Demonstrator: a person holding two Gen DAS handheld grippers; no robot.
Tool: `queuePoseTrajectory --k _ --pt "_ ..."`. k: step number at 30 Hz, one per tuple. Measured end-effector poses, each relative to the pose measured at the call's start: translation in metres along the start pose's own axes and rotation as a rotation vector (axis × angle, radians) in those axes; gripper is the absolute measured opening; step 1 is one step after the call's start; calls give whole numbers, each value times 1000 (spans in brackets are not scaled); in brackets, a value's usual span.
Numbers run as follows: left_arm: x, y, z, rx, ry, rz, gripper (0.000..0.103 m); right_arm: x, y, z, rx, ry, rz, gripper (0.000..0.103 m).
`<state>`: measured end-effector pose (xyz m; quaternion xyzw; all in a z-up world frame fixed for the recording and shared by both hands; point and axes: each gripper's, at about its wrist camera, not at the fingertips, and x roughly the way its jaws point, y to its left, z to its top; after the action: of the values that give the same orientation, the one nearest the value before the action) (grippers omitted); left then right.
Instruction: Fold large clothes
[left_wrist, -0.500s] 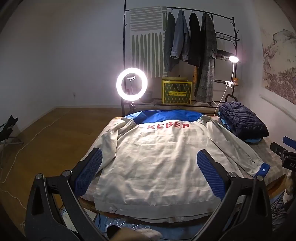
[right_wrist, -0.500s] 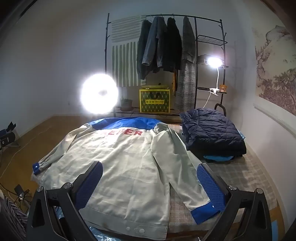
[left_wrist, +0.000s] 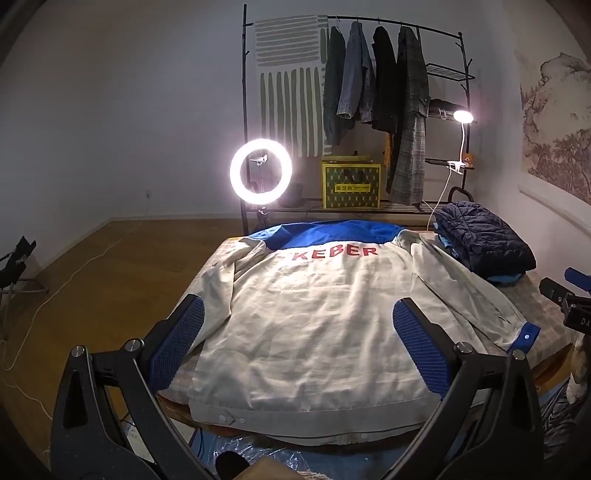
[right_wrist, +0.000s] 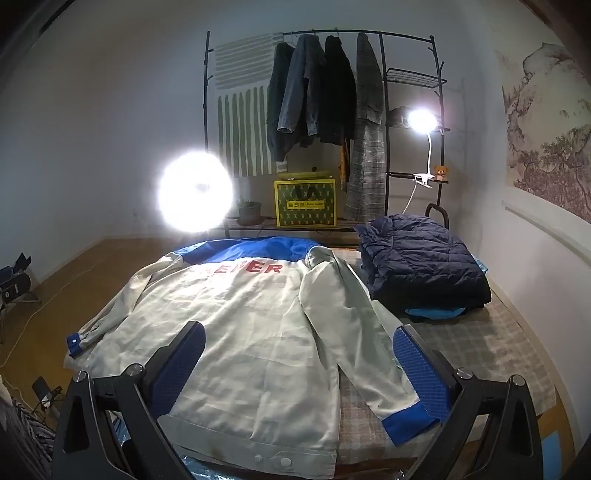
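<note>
Both grippers hang above the near edge of the table with their jaws spread wide and nothing between the pads. Seen from its own camera, the left gripper (left_wrist: 299, 343) frames the lower back of the jacket (left_wrist: 314, 325): its left blue pad sits over the garment's left sleeve and the table edge, its right pad over the pale cloth toward the right side of the body. Neither pad touches the fabric. The right gripper (right_wrist: 300, 362) looks down from further to the right; its left pad floats over the middle of the jacket's back, its right pad just above the blue cuff (right_wrist: 406, 421) of the right sleeve, without gripping it.

That jacket lies flat, back side up, spread across the table (right_wrist: 491, 350), with the hem and its snap buttons nearest the grippers and the blue yoke at the far end. Red lettering runs across the upper back just below the blue. Both sleeves slant outward and down along the body, each ending in a blue cuff.

Beyond the right sleeve, at the far right corner of the table, sits a folded dark blue puffer jacket (right_wrist: 421, 258) on top of something light blue. Behind the table a ring light (left_wrist: 260, 176) glows, and beside it stands a black clothes rack (left_wrist: 391, 92) hung with dark coats, a yellow-green box (left_wrist: 351, 186) on its lower shelf and a clip lamp (left_wrist: 463, 116) on its right side.
</note>
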<state>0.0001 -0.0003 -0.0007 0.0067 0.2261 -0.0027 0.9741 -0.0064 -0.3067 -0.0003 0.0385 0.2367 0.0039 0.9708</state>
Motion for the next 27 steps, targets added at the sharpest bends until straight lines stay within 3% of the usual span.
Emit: queuePoseTrajectory --k 27 --pt "-5 5 11 3 -24 4 103 -7 6 1 3 -16 0 103"
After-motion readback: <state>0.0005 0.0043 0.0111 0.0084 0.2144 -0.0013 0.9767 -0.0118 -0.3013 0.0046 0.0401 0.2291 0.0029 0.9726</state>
